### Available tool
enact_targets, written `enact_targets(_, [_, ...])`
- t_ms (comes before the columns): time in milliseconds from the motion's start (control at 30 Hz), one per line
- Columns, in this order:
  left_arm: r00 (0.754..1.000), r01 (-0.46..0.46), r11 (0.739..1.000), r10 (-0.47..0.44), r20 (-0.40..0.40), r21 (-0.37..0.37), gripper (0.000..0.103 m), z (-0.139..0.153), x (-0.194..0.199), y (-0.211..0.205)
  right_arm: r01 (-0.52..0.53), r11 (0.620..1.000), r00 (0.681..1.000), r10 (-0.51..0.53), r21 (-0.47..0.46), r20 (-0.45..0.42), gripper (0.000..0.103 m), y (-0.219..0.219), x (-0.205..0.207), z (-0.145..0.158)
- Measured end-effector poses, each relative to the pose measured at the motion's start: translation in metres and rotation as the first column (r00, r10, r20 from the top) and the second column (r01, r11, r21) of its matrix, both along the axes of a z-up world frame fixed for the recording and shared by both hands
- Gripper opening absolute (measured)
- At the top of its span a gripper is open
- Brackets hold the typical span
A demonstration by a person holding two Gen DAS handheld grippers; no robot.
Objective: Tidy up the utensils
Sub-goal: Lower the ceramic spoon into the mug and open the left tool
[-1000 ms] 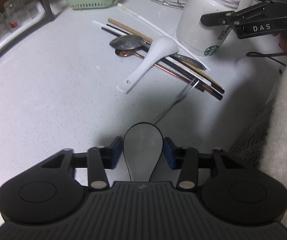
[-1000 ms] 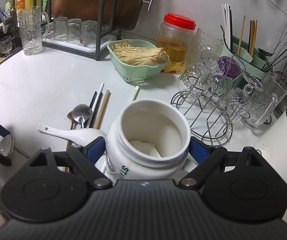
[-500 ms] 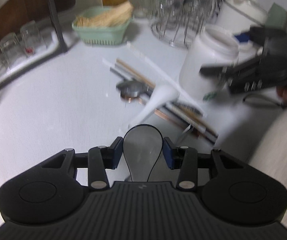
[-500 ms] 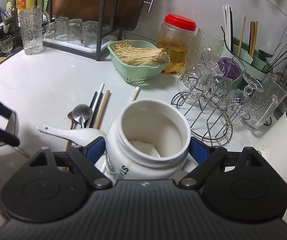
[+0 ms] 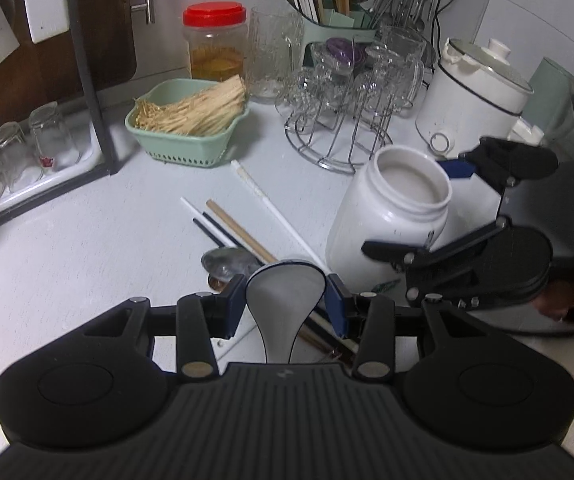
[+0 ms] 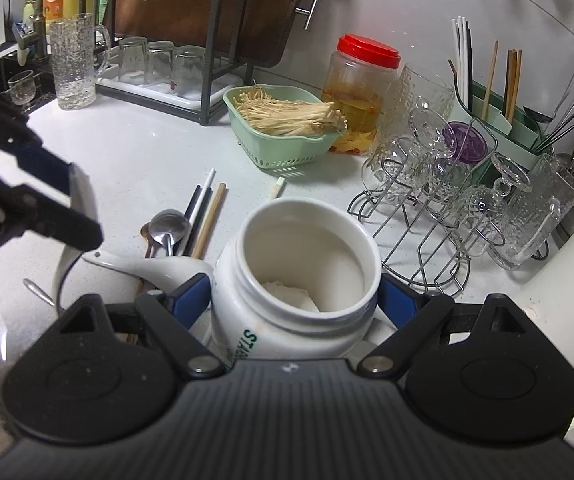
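My left gripper (image 5: 286, 300) is shut on the bowl of a pale spoon (image 5: 283, 316) and holds it above the white counter (image 5: 87, 248). In the right wrist view that gripper (image 6: 67, 200) and its spoon (image 6: 83, 196) hang at the left edge. My right gripper (image 6: 295, 300) is shut on a white jar (image 6: 299, 264) with an open mouth, standing on the counter. Between them lie a white ceramic spoon (image 6: 155, 268), a metal spoon (image 6: 169, 222) and several chopsticks (image 6: 207, 216). From the left wrist view the jar (image 5: 387, 232) stands just right of the held spoon.
A green basket of enoki mushrooms (image 5: 187, 120) sits behind the loose utensils. A wire rack of glasses (image 5: 347, 92), a green utensil holder (image 5: 335, 12), a red-lidded jar (image 5: 215, 44) and a white cooker (image 5: 479, 96) line the back. Upturned glasses (image 5: 15, 148) stand at left.
My left gripper has risen with the spoon and tipped upward, so its view now reaches the back wall. The right gripper and the jar have stayed put.
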State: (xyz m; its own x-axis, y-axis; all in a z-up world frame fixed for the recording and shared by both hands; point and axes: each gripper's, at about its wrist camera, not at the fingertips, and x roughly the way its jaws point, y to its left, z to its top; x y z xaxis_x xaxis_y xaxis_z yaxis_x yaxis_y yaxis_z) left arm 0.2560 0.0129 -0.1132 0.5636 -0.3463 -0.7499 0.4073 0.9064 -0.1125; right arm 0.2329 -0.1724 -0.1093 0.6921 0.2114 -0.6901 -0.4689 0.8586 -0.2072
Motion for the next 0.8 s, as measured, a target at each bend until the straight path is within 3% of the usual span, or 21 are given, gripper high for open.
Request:
enact_targets(367, [0.995,-0.034,0.995,0.042,0.086,-0.094,0.048,0.062,0.015,-0.011,-0.006,1.0,1.0,0.006,0.003,0.005,0.092,0.0,0.0,0.0])
enact_targets(600, [0.985,0.032,0.99,-0.007,0.172,-0.14,0.048,0.11,0.026,-0.032,-0.009,1.0,1.0,0.009,0.006,0.009,0.092,0.0,0.0,0.0])
enact_targets(800, [0.977,0.086,0.982,-0.05,0.206,-0.17,0.048,0.133,0.037,-0.053,-0.015,1.0,1.0,0.015,0.008,0.013,0.092,0.001,0.001,0.0])
